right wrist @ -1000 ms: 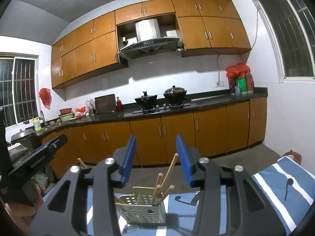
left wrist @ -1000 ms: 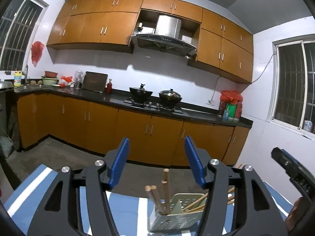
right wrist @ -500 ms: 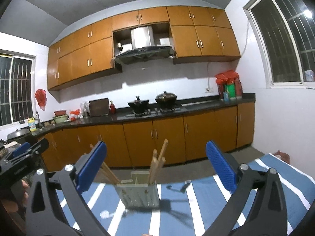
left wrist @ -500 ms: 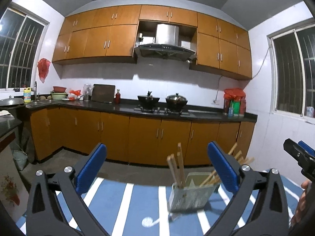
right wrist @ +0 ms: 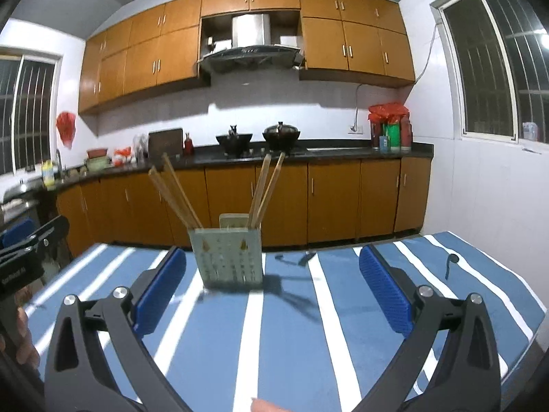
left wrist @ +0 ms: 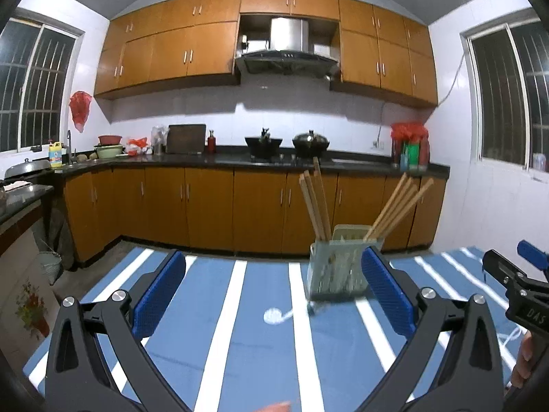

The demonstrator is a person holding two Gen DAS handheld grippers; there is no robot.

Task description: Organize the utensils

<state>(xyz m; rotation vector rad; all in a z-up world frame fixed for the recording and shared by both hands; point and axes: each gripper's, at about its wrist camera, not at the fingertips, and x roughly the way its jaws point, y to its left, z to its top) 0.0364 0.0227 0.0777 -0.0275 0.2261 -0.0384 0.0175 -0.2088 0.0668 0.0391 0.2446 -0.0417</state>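
Left gripper [left wrist: 274, 290] and right gripper [right wrist: 272, 286]: jaws just opened wide, nothing between them. Holder [right wrist: 228, 255] with chopsticks [right wrist: 264, 189] upright on cloth [right wrist: 291, 326], 12 o'clock of right.

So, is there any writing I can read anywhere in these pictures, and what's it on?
"DAS": white letters on the black body of the right gripper, seen by the left wrist camera.
White print on the left gripper: too blurred to read.
Labels on the yellow bottle and green bottles: too small.
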